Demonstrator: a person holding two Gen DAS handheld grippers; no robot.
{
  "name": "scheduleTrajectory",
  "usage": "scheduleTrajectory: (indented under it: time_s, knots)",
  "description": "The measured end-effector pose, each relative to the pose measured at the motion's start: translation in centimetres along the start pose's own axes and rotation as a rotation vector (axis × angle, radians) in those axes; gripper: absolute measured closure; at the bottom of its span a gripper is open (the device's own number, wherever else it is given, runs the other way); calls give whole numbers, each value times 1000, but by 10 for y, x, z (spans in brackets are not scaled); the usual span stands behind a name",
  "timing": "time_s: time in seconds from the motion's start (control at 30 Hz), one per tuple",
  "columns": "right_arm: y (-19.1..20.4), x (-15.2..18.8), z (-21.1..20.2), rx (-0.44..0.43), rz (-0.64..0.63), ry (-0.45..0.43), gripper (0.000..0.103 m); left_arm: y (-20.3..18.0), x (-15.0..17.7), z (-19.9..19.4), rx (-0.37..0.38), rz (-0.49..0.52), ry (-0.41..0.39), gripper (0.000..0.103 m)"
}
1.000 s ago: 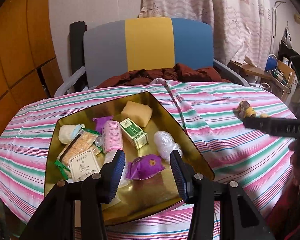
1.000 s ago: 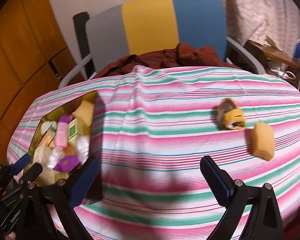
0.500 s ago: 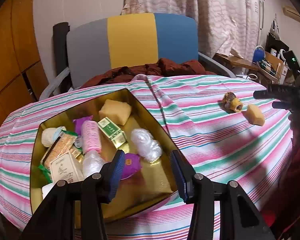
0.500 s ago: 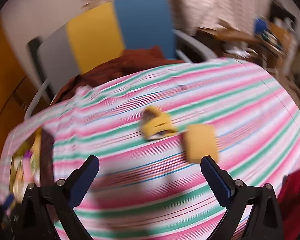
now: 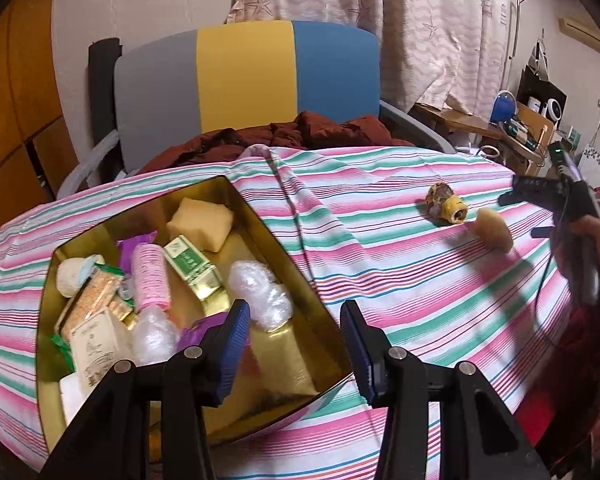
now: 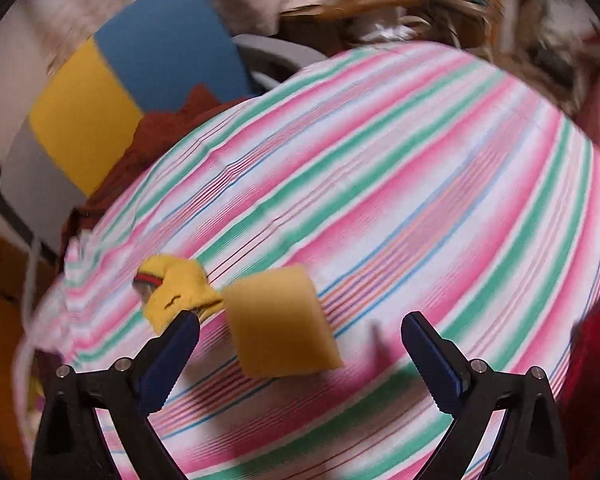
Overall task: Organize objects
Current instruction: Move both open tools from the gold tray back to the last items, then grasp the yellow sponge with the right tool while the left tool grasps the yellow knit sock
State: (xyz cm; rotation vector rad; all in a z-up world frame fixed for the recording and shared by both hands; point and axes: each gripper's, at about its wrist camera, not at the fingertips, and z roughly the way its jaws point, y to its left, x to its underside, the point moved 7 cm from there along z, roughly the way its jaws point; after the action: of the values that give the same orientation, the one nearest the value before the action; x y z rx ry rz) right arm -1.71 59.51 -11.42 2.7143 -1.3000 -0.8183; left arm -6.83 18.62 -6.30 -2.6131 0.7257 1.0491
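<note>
A tan sponge (image 6: pixel 282 322) lies on the striped cloth (image 6: pixel 400 184) of the counter, just beside a rolled yellow sock bundle (image 6: pixel 178 290). The right gripper (image 6: pixel 300 354) hovers over the sponge with its jaws spread wide, released and holding nothing; the sponge sits between them nearer the left jaw, whose tip overlaps the sock in this blurred view, so contact cannot be told. To the sponge's right the cloth is bare up to the counter's curved edge.

The left wrist view shows what the right one lacks: a gold tin (image 5: pixel 300 292) at the counter's left, filled with a second tan sponge (image 5: pixel 201 224), a green box (image 5: pixel 190 260), a pink roll (image 5: pixel 152 276) and clear-wrapped bundles (image 5: pixel 260 294). The left gripper (image 5: pixel 295 350) hangs over the tin's near right wall, jaws parted and empty. A broad stretch of bare cloth separates the tin from the sponge and sock.
</note>
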Motion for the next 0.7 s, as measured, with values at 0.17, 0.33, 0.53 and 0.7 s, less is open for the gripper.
scheduleTrajectory:
  time_s: [0.17,0.33,0.53,0.7]
  knots:
    - [16,3,18,86,-137,25,7,-18,-7,5,49,19,-2,56]
    - [16,10,40,115,-167,104,47,-40,-14,10,89,56,10,56]
    - [-2,1,21,188,-134,32,48,-67,-21,27,118,100,47,56]
    - [-10,-6,12,174,-89,0,48,-93,-32,45,144,130,81,56]
